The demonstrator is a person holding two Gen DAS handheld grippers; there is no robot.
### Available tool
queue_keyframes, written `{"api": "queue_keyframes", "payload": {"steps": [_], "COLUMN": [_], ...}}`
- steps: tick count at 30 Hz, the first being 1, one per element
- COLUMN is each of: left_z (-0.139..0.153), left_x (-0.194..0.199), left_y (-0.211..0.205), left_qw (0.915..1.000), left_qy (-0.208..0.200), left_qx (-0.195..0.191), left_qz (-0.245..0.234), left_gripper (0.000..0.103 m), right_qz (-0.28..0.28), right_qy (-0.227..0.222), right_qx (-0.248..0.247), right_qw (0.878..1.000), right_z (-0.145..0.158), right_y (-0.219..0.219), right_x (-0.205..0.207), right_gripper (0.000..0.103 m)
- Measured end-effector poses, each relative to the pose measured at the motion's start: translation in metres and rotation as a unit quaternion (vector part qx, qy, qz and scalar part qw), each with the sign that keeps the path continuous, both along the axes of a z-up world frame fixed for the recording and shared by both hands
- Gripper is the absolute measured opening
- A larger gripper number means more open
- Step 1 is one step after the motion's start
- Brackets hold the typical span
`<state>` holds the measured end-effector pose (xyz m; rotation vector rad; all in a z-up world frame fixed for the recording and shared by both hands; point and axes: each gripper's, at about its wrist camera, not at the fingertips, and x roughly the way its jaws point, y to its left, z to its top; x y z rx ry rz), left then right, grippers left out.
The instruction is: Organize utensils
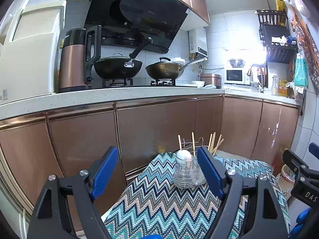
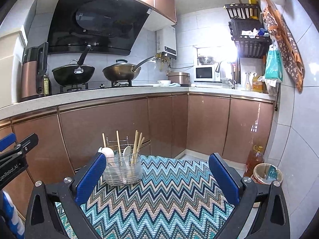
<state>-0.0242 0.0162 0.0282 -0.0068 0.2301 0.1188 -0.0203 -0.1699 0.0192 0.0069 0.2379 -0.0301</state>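
A wire utensil holder with a clear cup point(image 2: 123, 169) stands at the far left of a table covered by a zigzag cloth point(image 2: 159, 195). It holds several wooden chopsticks point(image 2: 137, 145) and white spoons point(image 2: 108, 153). In the left wrist view the holder point(image 1: 188, 171) sits just ahead, between my fingers, with a white spoon point(image 1: 184, 155) and chopsticks point(image 1: 214, 142) in it. My left gripper point(image 1: 157, 171) is open and empty. My right gripper point(image 2: 157, 177) is open and empty, back from the holder and to its right.
Copper cabinet fronts point(image 2: 111, 131) rise just behind the table. The counter above holds two woks point(image 2: 73, 73) and a kettle point(image 2: 32, 73). On the floor at right stand an oil bottle point(image 2: 254, 159) and a lidded tub point(image 2: 267, 173). The other gripper shows at the frame edge point(image 1: 303, 175).
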Motion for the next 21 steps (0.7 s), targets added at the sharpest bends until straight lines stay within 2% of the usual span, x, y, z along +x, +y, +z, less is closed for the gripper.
{"api": "queue_keyframes", "payload": {"steps": [21], "left_z": [0.0014], "left_x": [-0.0072], "left_y": [-0.0008], "left_qw": [0.9999], "left_qy": [-0.012], "left_qx": [0.002], "left_qz": [-0.002], "left_gripper": [0.08], "right_qz": [-0.02], "right_qy": [-0.009], "right_qx": [-0.001], "right_qw": [1.0], "right_z": [-0.0012], "right_y": [-0.0008], "right_x": [-0.0037], "right_gripper": [0.103]}}
